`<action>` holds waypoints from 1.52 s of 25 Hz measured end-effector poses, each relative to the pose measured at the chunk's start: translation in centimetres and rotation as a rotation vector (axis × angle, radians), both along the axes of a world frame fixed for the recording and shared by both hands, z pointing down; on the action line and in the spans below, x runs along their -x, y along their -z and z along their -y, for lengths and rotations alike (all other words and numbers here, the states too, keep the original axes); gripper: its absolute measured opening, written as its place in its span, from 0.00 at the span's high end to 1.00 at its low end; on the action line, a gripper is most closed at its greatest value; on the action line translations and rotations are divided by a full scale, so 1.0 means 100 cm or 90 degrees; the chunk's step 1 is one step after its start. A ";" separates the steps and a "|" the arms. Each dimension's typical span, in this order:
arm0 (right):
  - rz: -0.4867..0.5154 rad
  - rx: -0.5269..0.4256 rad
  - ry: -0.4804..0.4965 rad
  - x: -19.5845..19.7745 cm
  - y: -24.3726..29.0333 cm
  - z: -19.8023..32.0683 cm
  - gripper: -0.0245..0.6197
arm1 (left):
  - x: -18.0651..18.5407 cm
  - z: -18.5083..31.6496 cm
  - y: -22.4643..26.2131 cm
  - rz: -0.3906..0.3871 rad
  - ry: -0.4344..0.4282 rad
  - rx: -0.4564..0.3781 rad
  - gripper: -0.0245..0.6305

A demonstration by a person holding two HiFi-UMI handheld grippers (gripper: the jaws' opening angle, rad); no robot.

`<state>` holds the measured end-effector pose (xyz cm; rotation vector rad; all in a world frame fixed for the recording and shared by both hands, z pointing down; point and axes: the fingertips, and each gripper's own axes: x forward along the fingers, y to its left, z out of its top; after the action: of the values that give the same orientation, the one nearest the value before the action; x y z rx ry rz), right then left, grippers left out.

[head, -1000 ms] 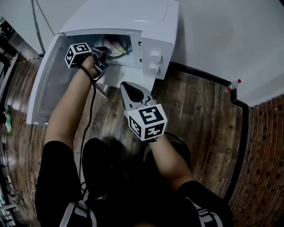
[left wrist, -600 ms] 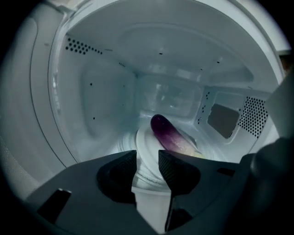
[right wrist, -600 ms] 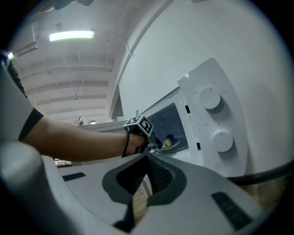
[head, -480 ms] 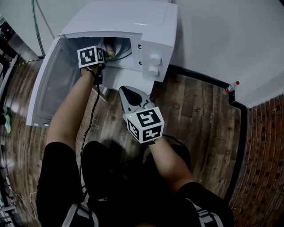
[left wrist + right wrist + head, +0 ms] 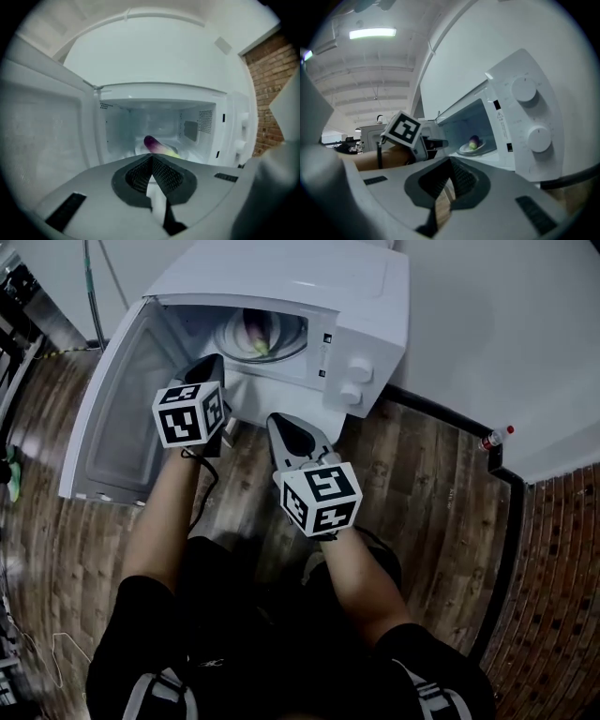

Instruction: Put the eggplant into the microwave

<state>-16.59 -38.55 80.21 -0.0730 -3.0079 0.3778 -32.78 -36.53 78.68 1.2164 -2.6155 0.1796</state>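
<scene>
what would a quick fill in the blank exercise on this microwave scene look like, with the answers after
1. The eggplant lies ____ the microwave.
2. The microwave's door stands ____.
3. The left gripper has its jaws ____, empty.
4. The right gripper holds ____.

Missing words: inside; open; shut; nothing

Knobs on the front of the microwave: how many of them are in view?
2. The upper knob sits on the front of the microwave, right of the opening. The lower knob is just below it. No other seems hidden.
</scene>
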 end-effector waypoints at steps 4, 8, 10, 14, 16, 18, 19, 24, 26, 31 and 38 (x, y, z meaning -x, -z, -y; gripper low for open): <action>0.001 0.008 -0.009 0.013 -0.003 -0.003 0.95 | -0.031 -0.027 -0.002 -0.019 -0.018 -0.037 0.96; -0.003 -0.035 -0.022 0.023 -0.003 -0.006 0.95 | -0.061 -0.055 -0.010 -0.016 -0.032 -0.057 0.96; -0.007 -0.048 -0.025 0.022 -0.001 -0.006 0.95 | -0.074 -0.063 -0.019 -0.023 -0.029 -0.052 0.96; 0.015 -0.062 -0.012 0.025 0.031 0.005 0.95 | -0.081 -0.062 -0.005 -0.025 -0.039 -0.063 0.96; 0.018 -0.071 -0.010 0.024 0.062 0.016 0.95 | -0.082 -0.063 0.021 -0.042 -0.042 -0.068 0.96; 0.013 -0.072 -0.020 0.021 0.105 0.028 0.95 | -0.086 -0.061 0.062 -0.060 -0.053 -0.058 0.96; 0.010 -0.065 -0.024 0.020 0.131 0.032 0.95 | -0.089 -0.060 0.090 -0.061 -0.060 -0.051 0.96; 0.005 -0.046 -0.042 0.017 0.294 0.038 0.95 | -0.101 -0.041 0.271 -0.041 -0.104 -0.050 0.96; 0.009 -0.064 -0.045 0.010 0.370 0.030 0.95 | -0.111 -0.035 0.346 -0.040 -0.119 -0.052 0.96; 0.000 -0.082 -0.048 -0.011 0.513 0.004 0.95 | -0.134 -0.042 0.488 -0.022 -0.132 -0.039 0.96; 0.061 -0.105 -0.055 -0.042 0.619 -0.025 0.95 | -0.165 -0.061 0.594 0.040 -0.131 -0.055 0.96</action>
<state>-12.36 -36.03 18.33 0.0533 -3.1304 0.1371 -16.31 -30.47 19.28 1.5338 -2.5704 0.1450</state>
